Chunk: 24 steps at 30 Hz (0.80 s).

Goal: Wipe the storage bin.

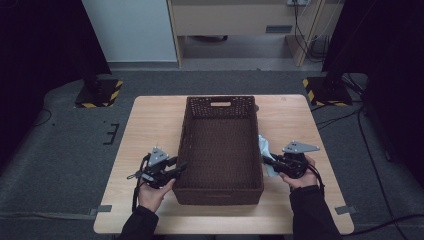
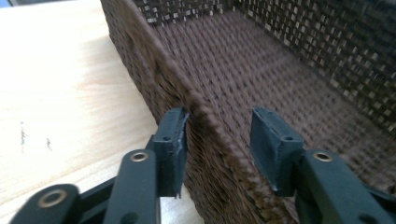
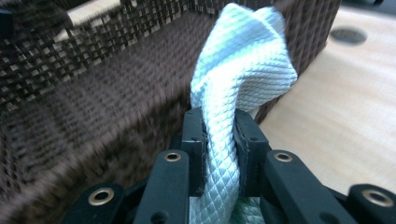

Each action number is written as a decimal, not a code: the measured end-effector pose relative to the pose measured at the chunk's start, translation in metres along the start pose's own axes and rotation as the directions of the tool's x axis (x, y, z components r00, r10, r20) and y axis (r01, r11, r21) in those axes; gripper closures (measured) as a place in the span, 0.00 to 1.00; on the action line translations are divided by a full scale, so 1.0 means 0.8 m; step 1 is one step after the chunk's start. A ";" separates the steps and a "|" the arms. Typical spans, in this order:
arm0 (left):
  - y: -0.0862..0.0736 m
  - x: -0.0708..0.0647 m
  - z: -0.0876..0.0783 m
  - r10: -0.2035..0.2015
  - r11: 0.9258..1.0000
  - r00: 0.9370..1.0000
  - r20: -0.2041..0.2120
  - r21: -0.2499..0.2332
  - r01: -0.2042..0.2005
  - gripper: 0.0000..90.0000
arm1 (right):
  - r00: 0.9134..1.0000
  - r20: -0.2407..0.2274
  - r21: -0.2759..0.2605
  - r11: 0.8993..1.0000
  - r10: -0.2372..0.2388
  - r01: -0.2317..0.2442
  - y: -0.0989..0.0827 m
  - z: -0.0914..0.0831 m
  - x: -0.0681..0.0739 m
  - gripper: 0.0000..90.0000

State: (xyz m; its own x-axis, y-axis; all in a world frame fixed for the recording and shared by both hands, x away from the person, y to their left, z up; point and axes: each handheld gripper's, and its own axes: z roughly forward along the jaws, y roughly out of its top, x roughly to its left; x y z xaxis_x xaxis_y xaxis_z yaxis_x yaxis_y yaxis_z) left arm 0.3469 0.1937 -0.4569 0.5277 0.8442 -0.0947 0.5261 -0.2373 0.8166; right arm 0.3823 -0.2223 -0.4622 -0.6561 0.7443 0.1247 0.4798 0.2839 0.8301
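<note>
A dark brown woven basket (image 1: pixel 185 131) stands in the middle of the wooden table (image 1: pixel 150 125), and nothing lies inside it. My left gripper (image 1: pixel 182 168) is at the basket's near left corner, open. In the left gripper view its jaws (image 2: pixel 217 135) straddle the left wall's rim (image 2: pixel 154 79), one pad outside close against the weave, the other inside and apart from it. My right gripper (image 1: pixel 268 161) is beside the basket's right wall, shut on a pale mint-white textured cloth (image 1: pixel 264 148). In the right gripper view the cloth (image 3: pixel 243 60) stands up twisted between the pads, next to the basket wall (image 3: pixel 93 112).
A dark round hole (image 3: pixel 345 35) sits in the tabletop beyond the basket's far right corner. Two stands with black-and-yellow striped bases (image 1: pixel 100 92) (image 1: pixel 327 90) rest on the floor behind the table. Bare wood lies on both sides of the basket.
</note>
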 end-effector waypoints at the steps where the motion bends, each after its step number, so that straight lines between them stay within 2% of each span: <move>1: 0.000 0.000 0.000 -0.011 1.000 1.000 0.007 -0.006 0.011 0.64 | 1.000 0.002 0.023 1.000 0.001 -0.001 -0.004 0.004 -0.001 0.86; 3: 0.000 0.001 0.000 -0.032 0.999 0.999 0.008 -0.006 0.032 0.66 | 1.000 0.018 0.087 0.996 0.000 -0.002 -0.015 0.017 -0.002 0.86; 7: 0.001 -0.002 0.001 -0.053 0.999 0.998 -0.018 -0.009 0.053 0.71 | 1.000 0.024 0.206 0.978 0.009 -0.014 -0.038 0.046 -0.005 0.86; 11: 0.001 -0.002 0.002 -0.071 0.997 0.997 -0.033 -0.015 0.071 0.74 | 0.998 0.029 0.232 0.971 0.050 -0.055 -0.046 0.054 -0.009 0.86; 13: 0.002 -0.002 0.003 -0.079 0.997 0.996 -0.037 -0.019 0.078 0.75 | 0.998 0.033 0.220 0.973 0.060 -0.066 -0.045 0.052 -0.013 0.86; 15: 0.003 -0.002 0.005 -0.080 0.997 0.996 -0.041 -0.020 0.079 0.75 | 0.998 0.044 0.187 0.980 0.053 -0.061 -0.035 0.041 -0.014 0.86; 17: 0.004 -0.001 0.008 -0.083 0.996 0.996 -0.041 -0.023 0.082 0.75 | 0.997 0.040 0.077 0.995 0.060 -0.063 -0.021 0.020 -0.014 0.86; 18: 0.005 0.000 0.009 -0.087 0.996 0.995 -0.039 -0.027 0.086 0.75 | 0.998 0.029 0.019 0.998 0.054 -0.054 -0.013 0.008 -0.013 0.86; 20: 0.006 0.002 0.012 -0.094 0.995 0.995 -0.034 -0.030 0.093 0.74 | 0.999 0.011 -0.065 0.997 0.033 -0.032 0.002 -0.012 -0.009 0.86; 21: 0.007 0.003 0.013 -0.094 0.995 0.995 -0.034 -0.032 0.093 0.74 | 1.000 0.002 -0.090 0.996 0.022 -0.021 0.007 -0.019 -0.005 0.86; 23: 0.008 0.004 0.014 -0.096 0.995 0.995 -0.033 -0.033 0.094 0.74 | 1.000 -0.006 -0.094 0.995 -0.013 0.012 0.014 -0.024 0.003 0.86; 24: 0.008 0.004 0.014 -0.094 0.995 0.995 -0.032 -0.033 0.093 0.74 | 0.999 -0.005 -0.073 0.997 -0.032 0.032 0.014 -0.022 0.006 0.86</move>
State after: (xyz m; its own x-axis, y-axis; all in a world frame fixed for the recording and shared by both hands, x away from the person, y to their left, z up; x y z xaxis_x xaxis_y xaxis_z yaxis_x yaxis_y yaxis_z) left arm 0.3593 0.1894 -0.4585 0.4538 0.8778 -0.1530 0.5506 -0.1412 0.8227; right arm 0.3742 -0.2263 -0.4430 -0.6743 0.7316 0.1009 0.4153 0.2627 0.8709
